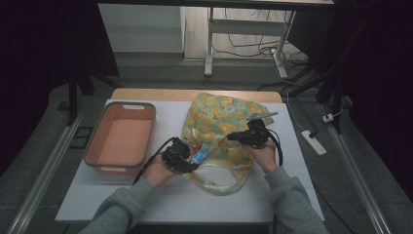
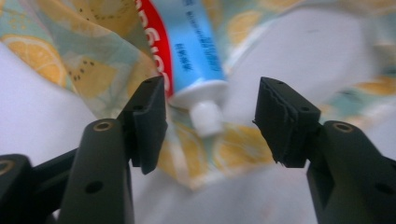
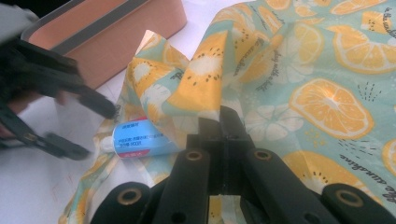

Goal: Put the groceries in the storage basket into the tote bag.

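Left gripper (image 2: 210,116) jaws apart around the white cap of a blue-red toothpaste tube (image 2: 196,46), not pressing; right gripper (image 3: 223,122) pinches the lemon-print fabric bag (image 3: 327,70).

The white-topped table (image 1: 170,204) is carrying an orange bin (image 1: 122,139) lying at its left and a lemon-print bag (image 1: 224,131) lying centre-right.

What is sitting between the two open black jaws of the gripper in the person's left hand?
In the left gripper view, the white cap of a blue, red and white toothpaste tube lies between the left gripper's open jaws, untouched, over lemon-print fabric bag.
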Demonstrator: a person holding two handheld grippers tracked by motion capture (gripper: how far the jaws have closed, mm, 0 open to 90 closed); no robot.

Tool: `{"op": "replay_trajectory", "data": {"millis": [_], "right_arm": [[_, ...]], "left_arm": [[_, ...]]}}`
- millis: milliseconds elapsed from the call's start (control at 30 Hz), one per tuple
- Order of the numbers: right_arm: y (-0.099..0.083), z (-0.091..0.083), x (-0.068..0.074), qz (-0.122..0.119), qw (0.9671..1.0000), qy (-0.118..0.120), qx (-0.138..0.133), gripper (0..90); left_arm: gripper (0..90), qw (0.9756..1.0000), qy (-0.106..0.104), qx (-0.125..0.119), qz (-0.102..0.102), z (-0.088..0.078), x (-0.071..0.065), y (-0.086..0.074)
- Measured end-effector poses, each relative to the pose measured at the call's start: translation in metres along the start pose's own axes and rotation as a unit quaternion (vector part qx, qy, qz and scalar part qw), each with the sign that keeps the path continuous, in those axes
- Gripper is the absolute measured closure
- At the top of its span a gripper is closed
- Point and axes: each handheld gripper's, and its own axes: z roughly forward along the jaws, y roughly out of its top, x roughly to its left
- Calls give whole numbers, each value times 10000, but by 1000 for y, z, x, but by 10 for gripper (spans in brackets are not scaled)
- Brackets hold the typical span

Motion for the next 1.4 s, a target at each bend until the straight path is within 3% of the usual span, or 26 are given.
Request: {"op": "replay_trajectory", "data": {"millis": [33, 233, 400, 500, 767, 833, 967, 1167, 1267, 1400], "right_arm": [[0, 0, 0, 0, 10000, 2, -3, 893], [0, 1, 0, -23, 10000, 18, 6, 893], [0, 2, 0, -8, 10000, 36, 23, 893], [1, 2, 1, -14, 10000, 41, -10, 893], [8, -5, 8, -47, 9996, 171, -236, 894], [9, -6, 8, -6, 9993, 227, -281, 894], [9, -8, 7, 14, 9992, 250, -314, 894], [9, -10, 5, 41, 9991, 246, -331, 895], [8, -10, 4, 55, 9991, 232, -351, 895], [8, -12, 2, 66, 9991, 209, -373, 894]], "left_arm": [[427, 10000, -22, 25, -14, 4, 0, 2], [439, 9992, 382, 63, 80, 21, -5, 11], [488, 9982, 495, 244, 225, 32, -10, 16], [531, 9985, 441, 279, 187, 33, -11, 20], [535, 9993, 378, 5, 22, 35, -9, 45], [536, 9995, 296, -93, -93, 39, -7, 52], [534, 9989, 363, -237, -175, 53, -8, 61], [529, 9980, 367, -341, -375, 64, -1, 62], [509, 9988, 336, -225, -290, 59, -1, 60], [446, 9988, 42, -445, -216, 35, -3, 49]]}}
